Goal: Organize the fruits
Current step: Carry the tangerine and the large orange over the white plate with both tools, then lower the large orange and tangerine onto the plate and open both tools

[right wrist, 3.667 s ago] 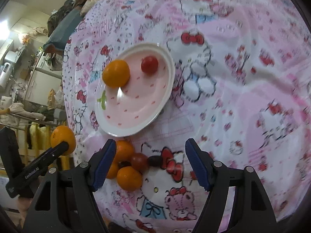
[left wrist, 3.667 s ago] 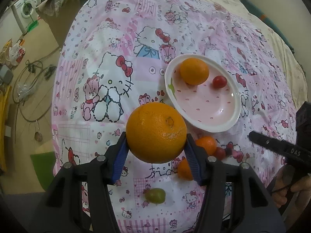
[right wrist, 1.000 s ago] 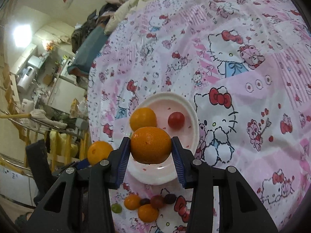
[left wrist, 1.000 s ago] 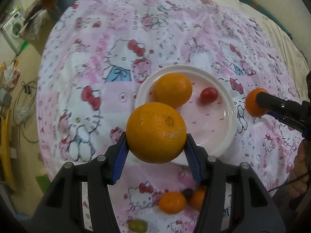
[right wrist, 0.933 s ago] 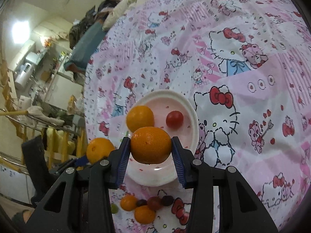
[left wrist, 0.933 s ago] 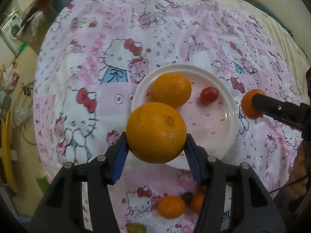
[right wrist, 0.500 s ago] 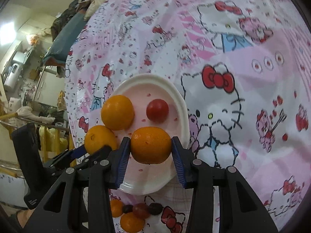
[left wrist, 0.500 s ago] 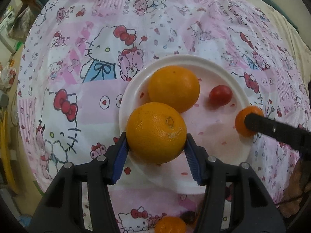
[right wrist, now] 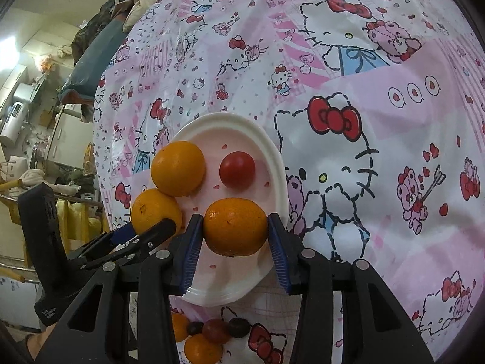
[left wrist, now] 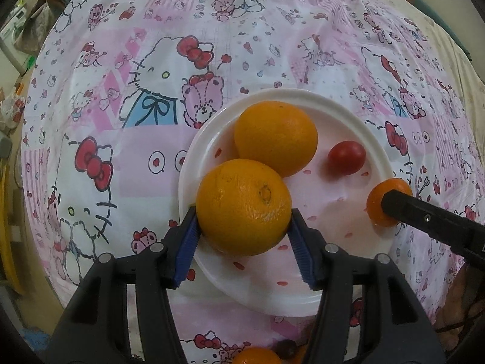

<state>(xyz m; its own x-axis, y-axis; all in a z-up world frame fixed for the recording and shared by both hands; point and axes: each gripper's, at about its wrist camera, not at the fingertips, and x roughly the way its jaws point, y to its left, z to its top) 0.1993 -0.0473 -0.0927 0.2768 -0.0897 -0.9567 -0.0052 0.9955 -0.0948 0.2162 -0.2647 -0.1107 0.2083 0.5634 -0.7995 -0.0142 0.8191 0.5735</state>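
Observation:
A white plate (left wrist: pixel 333 291) (right wrist: pixel 272 148) lies on the Hello Kitty cloth and holds an orange (left wrist: pixel 275 138) (right wrist: pixel 178 168) and a red cherry tomato (left wrist: pixel 347 157) (right wrist: pixel 237 170). My left gripper (left wrist: pixel 244 236) (right wrist: pixel 151 230) is shut on a large orange (left wrist: pixel 244 206) (right wrist: pixel 154 209), low over the plate's left side. My right gripper (right wrist: pixel 235 236) is shut on a smaller orange (right wrist: pixel 235 227) (left wrist: pixel 379 200), low over the plate's right side.
Small oranges (right wrist: pixel 201 348) (left wrist: pixel 257 356), a red grape (right wrist: pixel 215 330) and dark grapes (right wrist: pixel 239 327) lie on the cloth (right wrist: pixel 363 60) just in front of the plate. Beyond the cloth's left edge is room clutter (right wrist: pixel 36 115).
Both grippers have come down and forward toward the plate with their oranges. The two held oranges now sit low over the plate on either side.

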